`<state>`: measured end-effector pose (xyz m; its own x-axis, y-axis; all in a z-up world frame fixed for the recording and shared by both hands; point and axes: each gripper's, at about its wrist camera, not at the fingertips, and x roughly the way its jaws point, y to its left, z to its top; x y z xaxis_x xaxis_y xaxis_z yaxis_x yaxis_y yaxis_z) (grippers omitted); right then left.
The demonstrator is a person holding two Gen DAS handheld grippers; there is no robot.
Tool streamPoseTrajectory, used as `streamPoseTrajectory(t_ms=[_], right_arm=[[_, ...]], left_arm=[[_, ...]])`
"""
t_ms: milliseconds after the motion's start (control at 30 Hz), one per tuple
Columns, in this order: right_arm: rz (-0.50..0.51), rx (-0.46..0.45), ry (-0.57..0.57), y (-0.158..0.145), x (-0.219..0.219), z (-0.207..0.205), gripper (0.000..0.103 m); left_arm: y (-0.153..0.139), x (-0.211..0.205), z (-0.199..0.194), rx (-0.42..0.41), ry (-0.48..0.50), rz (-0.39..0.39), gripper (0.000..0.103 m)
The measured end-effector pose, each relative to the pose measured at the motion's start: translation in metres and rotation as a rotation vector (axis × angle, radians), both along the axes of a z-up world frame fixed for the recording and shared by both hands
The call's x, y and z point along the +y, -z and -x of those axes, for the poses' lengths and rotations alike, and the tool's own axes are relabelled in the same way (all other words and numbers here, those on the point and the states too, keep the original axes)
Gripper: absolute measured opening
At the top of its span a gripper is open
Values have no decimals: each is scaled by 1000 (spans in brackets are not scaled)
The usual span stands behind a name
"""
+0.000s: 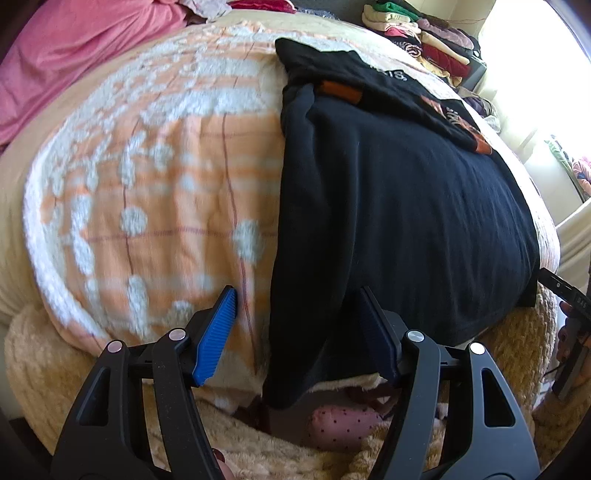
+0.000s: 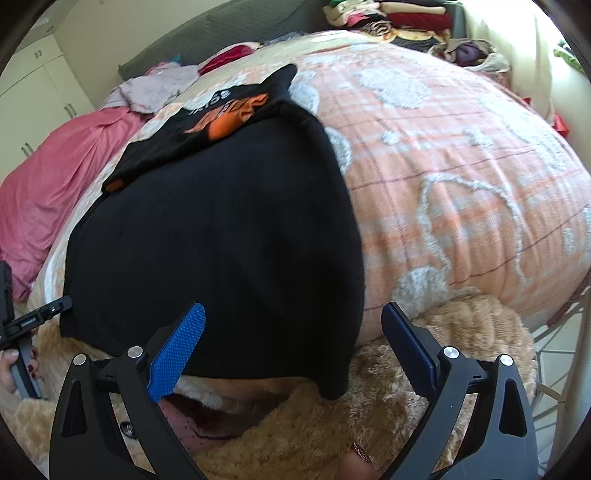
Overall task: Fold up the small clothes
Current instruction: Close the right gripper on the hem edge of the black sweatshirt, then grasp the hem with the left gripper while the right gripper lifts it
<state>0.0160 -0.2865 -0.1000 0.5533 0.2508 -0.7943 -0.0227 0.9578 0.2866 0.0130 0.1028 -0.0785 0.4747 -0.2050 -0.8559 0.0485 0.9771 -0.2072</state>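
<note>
The black T-shirt (image 1: pixel 399 206) is laid flat on the orange-and-white blanket (image 1: pixel 155 177) of the bed, w/ its printed part folded toward the top of both frames & its near hem hanging over the bed edge at the bottom. In the left wrist view the left gripper (image 1: pixel 299 336) is seen w/ jaws spread, straddling the shirt's lower-left hem corner; the cloth sits between the pads but is not yet pinched. In the right wrist view the right gripper (image 2: pixel 291 350) is likewise spread, w/ the lower-right hem corner lying between its pads, untouched as far as can be told. The step in hand is judged to be the grasp of both hem corners for a fold upward. To do it well, each corner should be taken deep enough that all layers are caught, since a shallow nip on the edge is likely to slip. Only shirt fabric should be pinched: the blanket & the fluffy tan throw (image 2: pixel 424 369) just beneath could easily be caught too. Both pinches are best made at matching spots along the hem, so the fold line stays straight. The lift should be kept low & even, approx. in step on both sides, so the soft jersey isn't dragged or bunched. The stacked clothes (image 1: pixel 417 33) at upper right are well apart & need no care.
</note>
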Motion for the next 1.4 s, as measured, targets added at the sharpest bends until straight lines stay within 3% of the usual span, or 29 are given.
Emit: streamPoseTrajectory(t_ms=[267,367,433,533,633,867,1100,1200,1233,1267,1400], right_arm=[[33,42,-38,16,2,-3,74],[52,39,-44,18,0,-1,61],[41,35,-41,17,-5,2,51],[15,15,-61,13,-9,8,22],[3,-16,-88,6,-7,15,7],[-119,-130,-49,-22,-33,28,6],[-183,-210,-9,-45,-52,31,6],[-196,-216,1,-47,-57,33,6],[-198,-216,6,-46,-58,35,6],[-197,-217,10,-47,-59,36,6],[-213,-223,19,-48,-58,36,6]], left_arm=[[8,7,13,36,2,24,58],[8,11,16,43,-3,57,59],[8,15,18,48,-3,91,61],[9,15,20,56,-1,115,61],[8,12,21,56,4,112,61],[3,7,25,56,11,118,57],[5,9,22,78,-21,194,56],[6,11,21,86,-41,200,40],[7,12,21,93,-44,215,26],[9,12,20,105,-53,236,20],[10,10,21,109,-70,227,6]])
